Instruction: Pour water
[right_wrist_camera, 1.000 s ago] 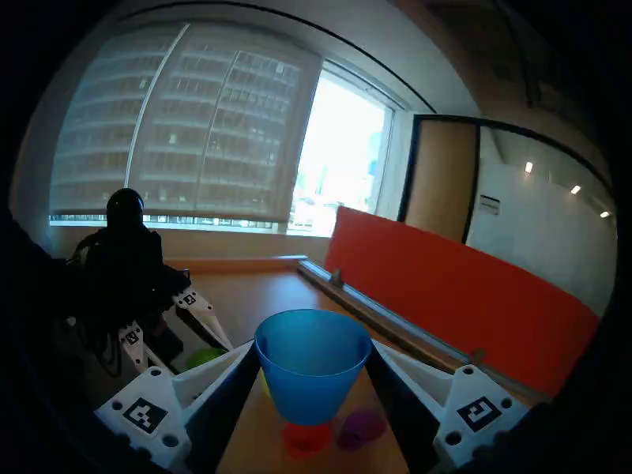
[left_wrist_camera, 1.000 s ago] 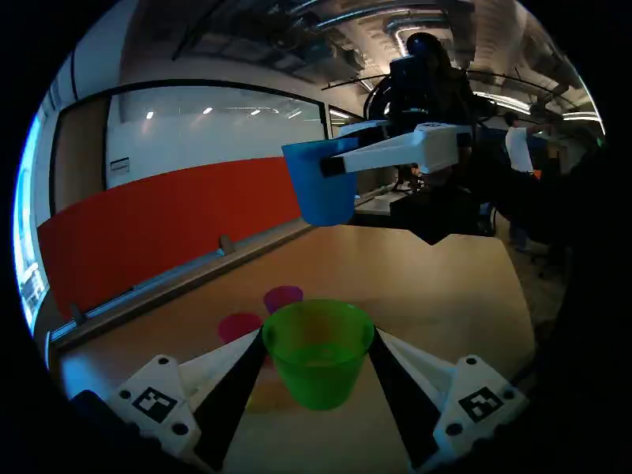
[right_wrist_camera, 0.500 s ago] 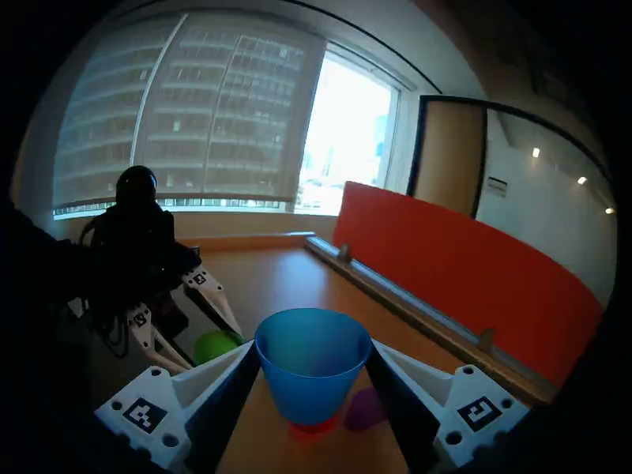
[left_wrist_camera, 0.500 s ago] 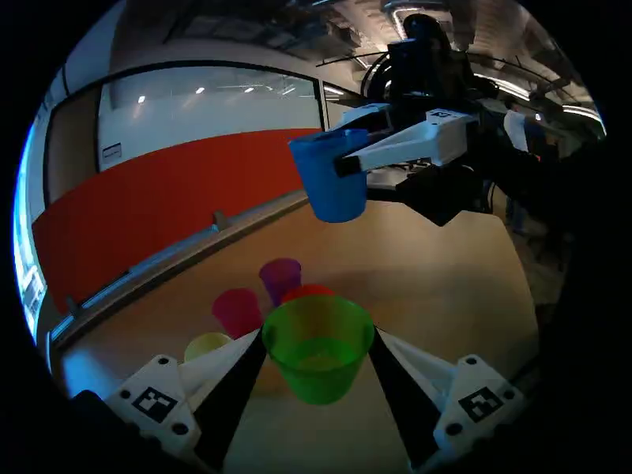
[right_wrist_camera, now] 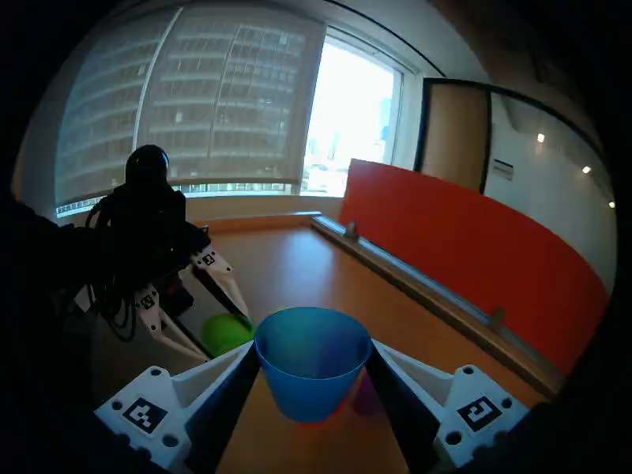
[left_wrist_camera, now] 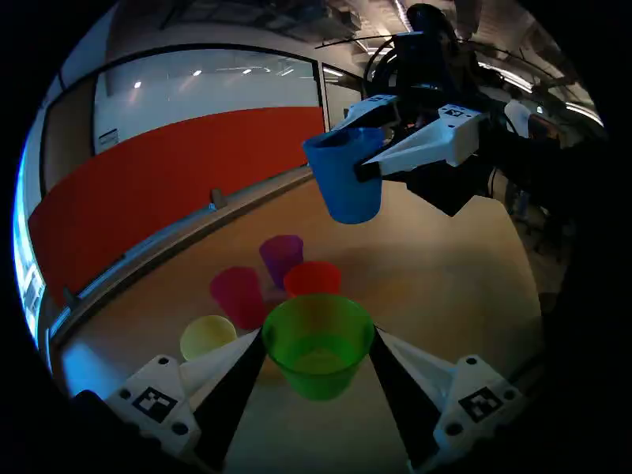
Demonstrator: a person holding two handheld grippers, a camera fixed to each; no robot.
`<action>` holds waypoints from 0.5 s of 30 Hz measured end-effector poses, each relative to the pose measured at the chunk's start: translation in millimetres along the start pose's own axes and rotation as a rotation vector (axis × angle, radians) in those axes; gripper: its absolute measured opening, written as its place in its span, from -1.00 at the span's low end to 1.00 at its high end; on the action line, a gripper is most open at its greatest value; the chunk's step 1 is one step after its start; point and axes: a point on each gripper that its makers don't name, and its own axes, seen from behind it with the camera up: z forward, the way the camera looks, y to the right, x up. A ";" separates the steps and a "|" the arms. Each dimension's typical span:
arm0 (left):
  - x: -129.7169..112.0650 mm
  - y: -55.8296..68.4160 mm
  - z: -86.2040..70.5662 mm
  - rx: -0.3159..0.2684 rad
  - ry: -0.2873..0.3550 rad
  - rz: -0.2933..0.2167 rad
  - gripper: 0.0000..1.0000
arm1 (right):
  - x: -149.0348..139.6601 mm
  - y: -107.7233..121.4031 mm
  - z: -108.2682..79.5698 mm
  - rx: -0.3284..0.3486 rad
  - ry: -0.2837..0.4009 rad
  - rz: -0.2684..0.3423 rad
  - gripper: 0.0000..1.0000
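The left gripper (left_wrist_camera: 317, 359) clamps a green cup (left_wrist_camera: 318, 344); the right gripper (right_wrist_camera: 313, 371) clamps a blue cup (right_wrist_camera: 313, 359) above the table (left_wrist_camera: 442, 268).

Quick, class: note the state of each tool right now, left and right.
Left tool: closed, holding the green cup.
Right tool: closed, holding the blue cup.

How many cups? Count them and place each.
6: green cup in the left gripper; blue cup in the right gripper, raised; purple cup, red cup, pink cup and yellow cup on the table. More could hide behind the green one.
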 end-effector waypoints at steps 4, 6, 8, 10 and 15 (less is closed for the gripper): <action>-6.5 -0.8 3.2 -0.002 -0.031 0.003 0.76 | -9.5 -1.1 2.8 0.011 -0.021 0.001 0.85; -9.6 -2.0 4.8 -0.001 -0.047 0.000 0.76 | -14.3 -1.7 4.1 0.015 -0.031 0.000 0.85; -13.6 -4.4 6.7 0.003 -0.066 -0.009 0.76 | -19.5 -2.3 5.6 0.021 -0.042 0.000 0.85; -16.7 -6.1 8.5 0.002 -0.081 -0.020 0.76 | -23.9 -2.3 7.4 0.025 -0.051 0.002 0.85; -20.7 -6.1 12.0 -0.010 -0.102 -0.026 0.77 | -32.5 -2.5 10.9 0.036 -0.067 0.006 0.85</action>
